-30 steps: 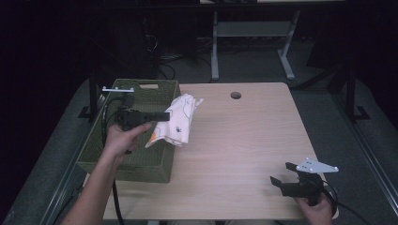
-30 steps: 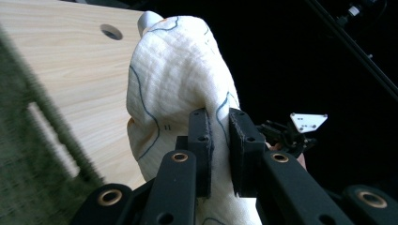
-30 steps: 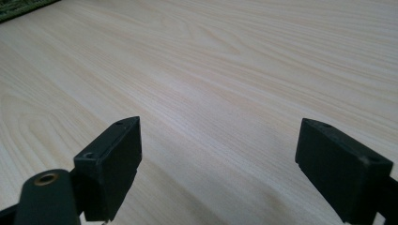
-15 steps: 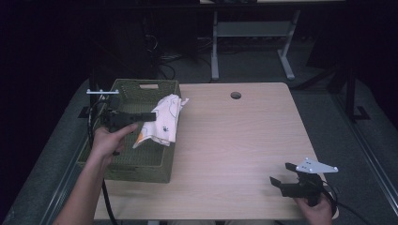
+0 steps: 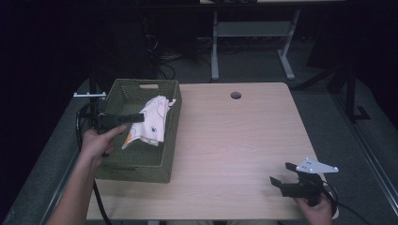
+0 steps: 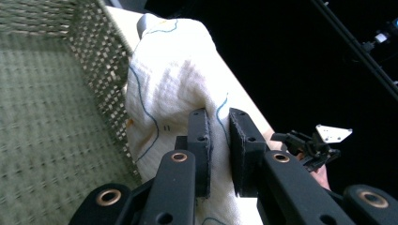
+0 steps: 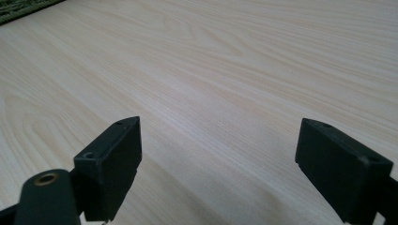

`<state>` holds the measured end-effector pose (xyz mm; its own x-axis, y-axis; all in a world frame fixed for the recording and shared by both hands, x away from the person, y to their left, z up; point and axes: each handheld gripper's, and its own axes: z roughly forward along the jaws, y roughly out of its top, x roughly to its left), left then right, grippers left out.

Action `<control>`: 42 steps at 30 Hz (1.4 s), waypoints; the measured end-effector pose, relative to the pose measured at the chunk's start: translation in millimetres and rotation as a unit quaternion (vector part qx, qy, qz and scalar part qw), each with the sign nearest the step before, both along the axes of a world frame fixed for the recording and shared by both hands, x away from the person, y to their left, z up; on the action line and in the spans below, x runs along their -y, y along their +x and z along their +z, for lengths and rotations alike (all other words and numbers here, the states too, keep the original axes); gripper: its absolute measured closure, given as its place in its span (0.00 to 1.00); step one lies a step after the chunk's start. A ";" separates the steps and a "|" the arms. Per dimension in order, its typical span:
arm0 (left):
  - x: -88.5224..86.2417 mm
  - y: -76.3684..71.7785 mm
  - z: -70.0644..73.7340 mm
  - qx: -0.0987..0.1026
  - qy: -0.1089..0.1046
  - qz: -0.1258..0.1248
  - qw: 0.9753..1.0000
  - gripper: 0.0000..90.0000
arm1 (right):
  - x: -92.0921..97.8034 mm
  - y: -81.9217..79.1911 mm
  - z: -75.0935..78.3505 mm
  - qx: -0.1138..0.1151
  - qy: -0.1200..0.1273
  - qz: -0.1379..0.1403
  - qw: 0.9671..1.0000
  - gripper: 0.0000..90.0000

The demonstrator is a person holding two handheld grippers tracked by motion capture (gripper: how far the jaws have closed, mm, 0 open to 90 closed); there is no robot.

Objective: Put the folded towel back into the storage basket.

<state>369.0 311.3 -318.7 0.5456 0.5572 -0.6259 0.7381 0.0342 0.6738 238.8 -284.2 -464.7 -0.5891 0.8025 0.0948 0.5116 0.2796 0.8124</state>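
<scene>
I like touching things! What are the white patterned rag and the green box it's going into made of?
White patterned cloth: seemingly soft woven cotton, matte; it creases and drapes between the left gripper jaws. Green basket: looks woven, maybe fibre or plastic; criss-cross mesh walls show.

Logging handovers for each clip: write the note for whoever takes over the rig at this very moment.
Left gripper: jaws shut on the white cloth, held over the green basket at the table's left.
Right gripper: jaws open, holding nothing, low over the bare table at the near right corner.
Done: the cloth is gripped and sits above the basket, part of it draped against the right wall.
Left: lower the cloth fully in, probably, then open the jaws and withdraw. Right gripper has no evident part to play.
</scene>
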 end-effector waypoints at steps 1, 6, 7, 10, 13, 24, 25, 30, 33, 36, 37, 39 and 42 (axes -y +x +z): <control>-4.4 -0.1 -1.2 0.000 0.004 0.004 1.000 0.89 | -0.5 0.3 -0.2 -0.001 0.000 0.000 1.000 0.16; -12.4 -0.3 -4.6 -0.004 0.008 0.014 1.000 0.89 | -1.5 0.0 -0.2 -0.002 -0.002 0.002 1.000 0.16; -13.8 -0.3 -5.6 -0.006 0.010 0.015 1.000 0.89 | -1.4 -0.1 -0.2 -0.001 -0.002 0.002 1.000 0.16; -17.4 0.8 -8.7 -0.009 0.015 0.015 1.000 0.89 | -1.0 0.1 0.0 0.000 -0.002 0.002 1.000 0.16; -21.8 1.7 -11.7 -0.012 0.015 0.021 1.000 0.89 | -1.3 0.5 -0.1 -0.003 -0.002 0.002 1.000 0.16; -38.0 8.3 -21.7 -0.023 0.033 0.037 0.998 0.89 | -1.3 1.4 -0.6 -0.003 -0.001 0.004 1.000 0.16; -38.4 9.2 -22.6 -0.022 0.035 0.038 0.998 0.89 | -1.4 1.2 -0.6 -0.003 0.000 0.004 1.000 0.16; -39.2 14.0 -25.6 -0.023 0.041 0.034 0.998 0.89 | -0.9 2.2 -2.6 -0.006 0.000 0.004 1.000 0.16; -38.4 17.4 -28.8 -0.027 0.049 0.031 0.998 0.89 | -0.5 3.8 -3.4 -0.009 0.000 0.001 1.000 0.16; -38.2 20.1 -32.2 -0.033 0.057 0.031 0.997 0.89 | -0.5 4.4 -3.6 -0.009 -0.002 -0.001 1.000 0.16; -38.0 20.7 -33.0 -0.036 0.060 0.031 0.997 0.89 | -0.3 4.4 -3.5 -0.009 -0.001 -0.001 1.000 0.16; -37.6 22.0 -34.3 -0.035 0.068 0.029 0.997 0.89 | -0.1 4.5 -3.3 -0.009 0.001 -0.002 1.000 0.16; -37.3 23.5 -35.4 -0.036 0.073 0.028 0.996 0.89 | 0.1 5.9 -3.8 -0.009 -0.001 -0.001 1.000 0.16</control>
